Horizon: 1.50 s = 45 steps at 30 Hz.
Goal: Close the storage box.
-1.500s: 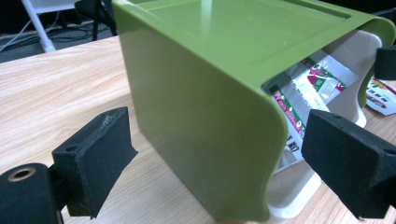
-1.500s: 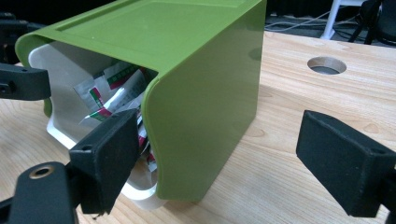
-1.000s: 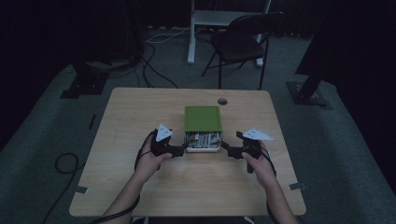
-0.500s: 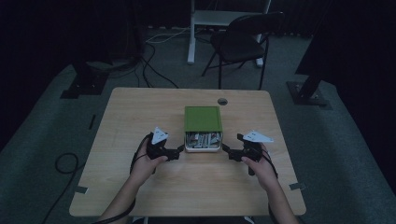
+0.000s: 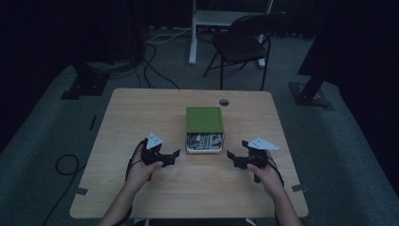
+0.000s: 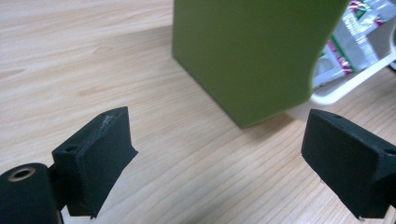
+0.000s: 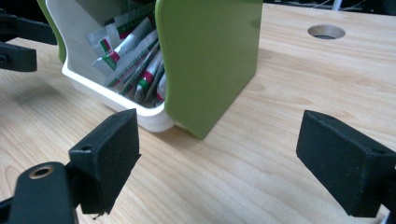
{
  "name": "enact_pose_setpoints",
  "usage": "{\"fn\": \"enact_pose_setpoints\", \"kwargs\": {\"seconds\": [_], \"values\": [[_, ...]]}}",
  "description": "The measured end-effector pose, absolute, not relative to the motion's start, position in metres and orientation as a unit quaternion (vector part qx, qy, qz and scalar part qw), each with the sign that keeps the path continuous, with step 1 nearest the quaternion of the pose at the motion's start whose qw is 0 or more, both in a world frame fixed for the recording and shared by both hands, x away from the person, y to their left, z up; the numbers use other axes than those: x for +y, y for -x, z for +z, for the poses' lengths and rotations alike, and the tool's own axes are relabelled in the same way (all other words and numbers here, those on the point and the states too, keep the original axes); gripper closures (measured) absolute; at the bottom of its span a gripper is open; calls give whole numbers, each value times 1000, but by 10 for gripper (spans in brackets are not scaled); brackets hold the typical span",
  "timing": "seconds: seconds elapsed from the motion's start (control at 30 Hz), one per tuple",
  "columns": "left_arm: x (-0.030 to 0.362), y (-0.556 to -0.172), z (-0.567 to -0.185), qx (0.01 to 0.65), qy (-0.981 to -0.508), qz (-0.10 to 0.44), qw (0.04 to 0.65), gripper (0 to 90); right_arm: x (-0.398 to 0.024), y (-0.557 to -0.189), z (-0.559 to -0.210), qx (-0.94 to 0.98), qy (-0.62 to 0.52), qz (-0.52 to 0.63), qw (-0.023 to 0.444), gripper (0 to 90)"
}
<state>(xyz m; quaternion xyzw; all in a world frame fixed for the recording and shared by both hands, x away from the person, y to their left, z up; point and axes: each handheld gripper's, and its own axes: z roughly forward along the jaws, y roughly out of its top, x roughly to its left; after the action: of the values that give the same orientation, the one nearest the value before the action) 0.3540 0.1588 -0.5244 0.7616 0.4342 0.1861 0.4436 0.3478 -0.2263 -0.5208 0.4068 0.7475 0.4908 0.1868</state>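
Note:
A green box (image 5: 203,119) with a white drawer-like tray (image 5: 204,148) stands at the table's middle; the tray sticks out toward me and holds several packets and tubes (image 7: 135,60). My left gripper (image 5: 173,156) hovers open to the left of the tray, a short gap away; the box's green side wall (image 6: 247,51) lies just past its jaws. My right gripper (image 5: 234,158) is open on the tray's right, apart from it. In the right gripper view the box corner (image 7: 205,70) lies ahead of the spread jaws. Nothing is held.
The wooden table (image 5: 141,113) has a round cable hole (image 5: 224,102) behind the box. A folding chair (image 5: 244,44) and a white desk leg (image 5: 193,33) stand beyond the far edge. Cables (image 5: 66,165) lie on the floor at left.
Both grippers have drawn back toward me and slightly outward from the tray's sides. The box and tray stay in place.

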Motion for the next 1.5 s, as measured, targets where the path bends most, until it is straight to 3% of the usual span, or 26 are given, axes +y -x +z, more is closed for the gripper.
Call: {"fn": "enact_pose_setpoints", "kwargs": {"seconds": [0.73, 1.07, 1.5], "values": [[202, -338, -533, 480, -743, 207, 419, 96, -244, -324, -544, 762, -414, 466, 174, 131], [227, -327, -533, 504, -728, 248, 395, 96, -253, -317, -547, 764, -418, 459, 175, 131], [261, -313, -532, 550, -702, 263, 368, 96, -259, -313, -551, 768, -417, 455, 174, 131]]}}
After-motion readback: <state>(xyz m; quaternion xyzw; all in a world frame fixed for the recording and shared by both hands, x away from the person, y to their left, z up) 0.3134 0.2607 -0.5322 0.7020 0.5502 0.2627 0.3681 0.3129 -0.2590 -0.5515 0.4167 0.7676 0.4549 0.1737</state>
